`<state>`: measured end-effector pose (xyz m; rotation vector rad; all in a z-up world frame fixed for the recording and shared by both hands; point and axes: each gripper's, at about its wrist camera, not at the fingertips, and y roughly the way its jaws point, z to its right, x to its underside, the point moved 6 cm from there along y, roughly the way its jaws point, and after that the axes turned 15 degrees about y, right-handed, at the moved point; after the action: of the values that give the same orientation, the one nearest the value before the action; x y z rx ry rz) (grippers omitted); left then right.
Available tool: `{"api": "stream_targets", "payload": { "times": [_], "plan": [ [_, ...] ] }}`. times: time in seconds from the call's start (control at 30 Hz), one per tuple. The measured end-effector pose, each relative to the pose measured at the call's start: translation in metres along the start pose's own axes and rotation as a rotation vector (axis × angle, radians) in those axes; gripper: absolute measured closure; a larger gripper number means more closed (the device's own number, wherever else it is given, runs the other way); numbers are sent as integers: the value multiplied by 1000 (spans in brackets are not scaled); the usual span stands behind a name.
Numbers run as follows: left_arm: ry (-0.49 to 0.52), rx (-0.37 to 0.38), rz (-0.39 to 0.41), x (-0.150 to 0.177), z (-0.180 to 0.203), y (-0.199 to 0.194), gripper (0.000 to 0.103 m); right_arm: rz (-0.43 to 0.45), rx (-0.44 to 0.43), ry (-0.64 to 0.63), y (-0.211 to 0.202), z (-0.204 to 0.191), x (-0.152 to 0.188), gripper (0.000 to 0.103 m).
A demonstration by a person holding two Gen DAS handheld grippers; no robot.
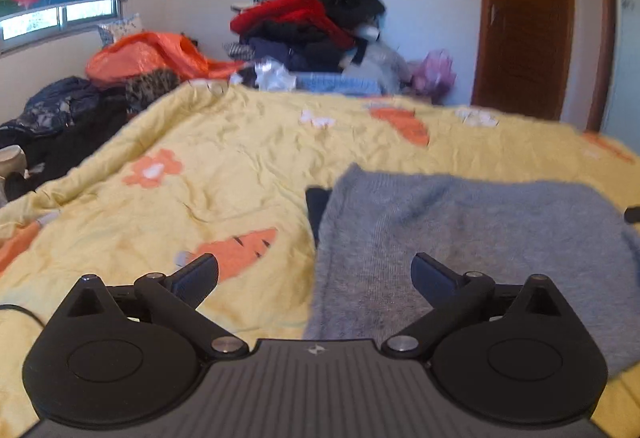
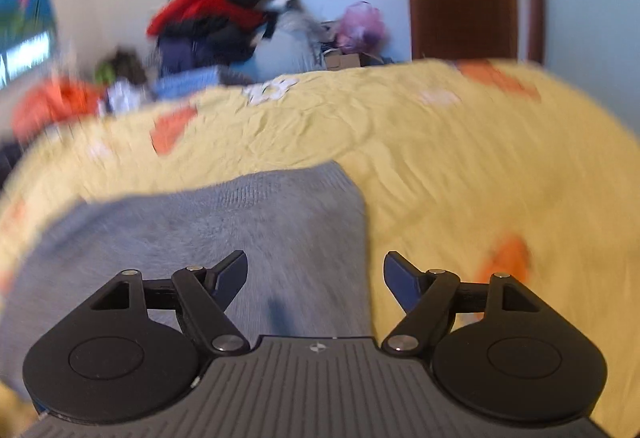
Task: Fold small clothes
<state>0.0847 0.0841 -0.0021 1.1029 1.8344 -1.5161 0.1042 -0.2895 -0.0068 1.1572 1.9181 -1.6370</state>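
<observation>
While both claws gape empty, the grey knit lies flat beneath them.

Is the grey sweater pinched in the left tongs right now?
No, the left tongs stand wide open, with the grey sweater lying flat on the yellow quilt.

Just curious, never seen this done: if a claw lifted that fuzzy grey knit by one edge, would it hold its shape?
Probably not. The grey knit garment lies limp on the yellow quilt, so it would likely droop. Its fuzzy surface suggests it's light and unlikely to slip.
</observation>
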Motion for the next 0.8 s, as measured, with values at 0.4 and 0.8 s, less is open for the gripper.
{"api": "stream_targets", "payload": {
  "times": [0.4, 0.8],
  "plan": [
    [27, 29, -58, 10, 26, 29, 89, -48, -5, -38, 39, -26, 21, 18],
    [3, 5, -27, 12, 10, 4, 92, -12, -62, -48, 31, -22, 16, 19]
  ]
}}
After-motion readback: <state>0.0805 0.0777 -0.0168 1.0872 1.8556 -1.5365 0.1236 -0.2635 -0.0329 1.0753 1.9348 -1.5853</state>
